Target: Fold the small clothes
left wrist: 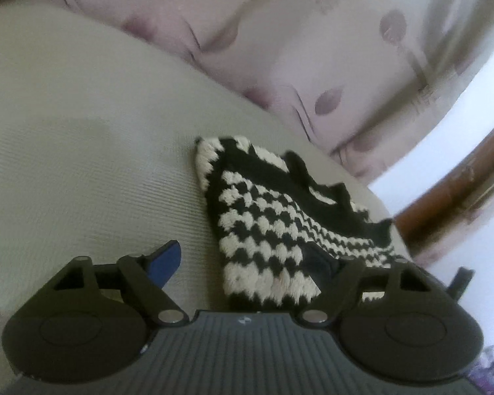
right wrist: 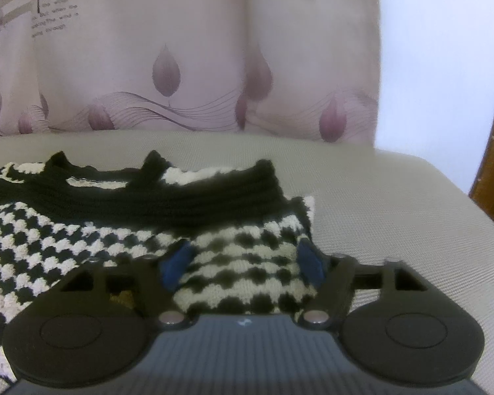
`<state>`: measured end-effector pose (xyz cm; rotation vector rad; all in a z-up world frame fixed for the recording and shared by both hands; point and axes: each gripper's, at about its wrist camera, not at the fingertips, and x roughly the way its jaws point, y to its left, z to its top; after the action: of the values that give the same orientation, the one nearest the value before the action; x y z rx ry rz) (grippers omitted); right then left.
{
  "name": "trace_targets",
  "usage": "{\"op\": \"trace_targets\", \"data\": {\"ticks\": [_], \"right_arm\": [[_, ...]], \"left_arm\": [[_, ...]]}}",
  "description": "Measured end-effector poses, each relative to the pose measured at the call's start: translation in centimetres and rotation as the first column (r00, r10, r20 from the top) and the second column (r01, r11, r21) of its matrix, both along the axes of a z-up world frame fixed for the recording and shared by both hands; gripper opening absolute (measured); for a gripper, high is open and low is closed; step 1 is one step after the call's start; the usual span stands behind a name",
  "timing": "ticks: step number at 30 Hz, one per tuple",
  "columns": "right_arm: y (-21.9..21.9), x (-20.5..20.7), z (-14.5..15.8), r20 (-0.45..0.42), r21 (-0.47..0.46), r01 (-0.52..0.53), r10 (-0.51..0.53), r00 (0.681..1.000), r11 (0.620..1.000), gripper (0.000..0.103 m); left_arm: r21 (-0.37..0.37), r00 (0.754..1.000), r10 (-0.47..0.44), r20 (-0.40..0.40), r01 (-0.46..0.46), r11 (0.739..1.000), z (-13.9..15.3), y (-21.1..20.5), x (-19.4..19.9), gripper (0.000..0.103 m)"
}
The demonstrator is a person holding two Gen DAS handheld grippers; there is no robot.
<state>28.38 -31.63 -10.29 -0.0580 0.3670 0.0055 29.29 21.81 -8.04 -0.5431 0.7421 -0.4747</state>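
Knitted in black and cream checks, the small sweater (right wrist: 122, 230) lies bunched on the beige cushion (right wrist: 378, 204), its black ribbed band doubled over the body — a fold begun, not squared. The right gripper (right wrist: 243, 260) straddles the sweater's near corner, jaws wide. The left gripper (left wrist: 257, 256) stands wide at the sweater's other edge, gripping nothing — flattening remains.
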Motion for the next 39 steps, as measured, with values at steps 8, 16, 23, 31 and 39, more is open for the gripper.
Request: {"op": "trace_targets", "data": {"ticks": [8,16,23,31,39], "right_arm": [[-1.1,0.3,-0.2,-0.025,0.062,0.014,-0.012,1.000,0.998,0.094],[-0.6,-0.1,-0.1,-0.001,0.035,0.011,-0.011,1.000,0.999,0.094],[-1.2,-2.8,0.4,0.164,0.071,-0.004,-0.008,0.987,0.997,0.096],[-1.2,-4.0,1.0,0.229,0.095,-0.060,0.037,0.973,0.994,0.096],[-1.4,-3.6,2.9,0.209,0.666,-0.459,0.444,0.871,0.587,0.096]], "left_arm": [[-0.042,0.997,-0.074,-0.015,0.074,0.996,-1.5,-0.2,4.9,0.029],[0.002,0.999,-0.016,0.037,0.016,1.000,-1.1,-1.3,3.9,0.014],[-0.011,0.997,0.035,0.075,-0.034,0.999,2.7,-4.8,2.1,0.012],[0.001,0.994,-0.017,0.110,0.017,1.000,5.7,-12.8,-0.7,0.012],[-0.028,0.985,-0.056,0.161,0.061,0.998,1.9,-17.2,-3.0,0.013]]}}
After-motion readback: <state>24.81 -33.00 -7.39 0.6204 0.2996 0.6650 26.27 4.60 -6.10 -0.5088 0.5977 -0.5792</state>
